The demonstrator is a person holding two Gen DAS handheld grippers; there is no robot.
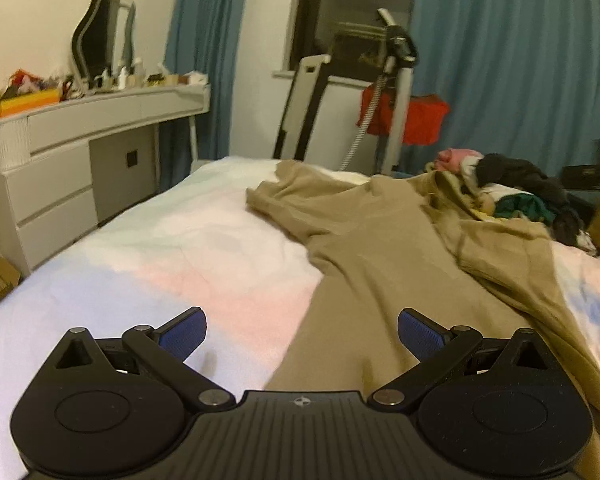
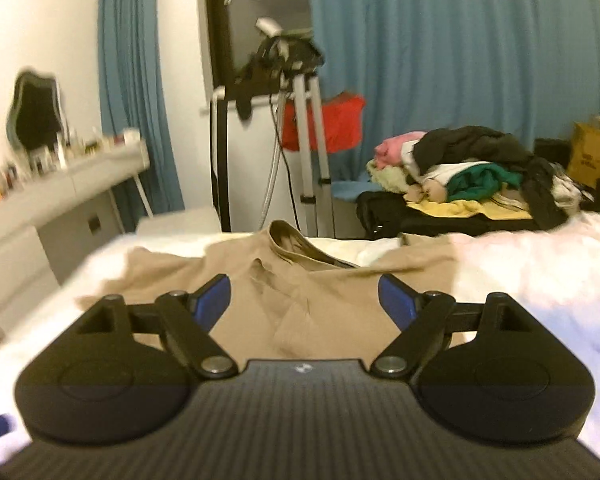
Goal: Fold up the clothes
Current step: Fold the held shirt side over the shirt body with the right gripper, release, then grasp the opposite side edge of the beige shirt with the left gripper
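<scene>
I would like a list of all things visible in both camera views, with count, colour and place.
tan garment: one, tan, spread rumpled on the bed
bed: one, white and pale pink cover, foreground
clothes pile: one, pink, black, green, yellow, white, far right beyond the bed
curtains: two, blue, either side of the window
dresser: one, white, left wall, cluttered top
mirror: one, dark glass, on the dresser
red cloth: one, red, hung by the window
left gripper: one, black with blue pads, open, above the garment's edge
right gripper: one, black with blue pads, open, above the garment
</scene>
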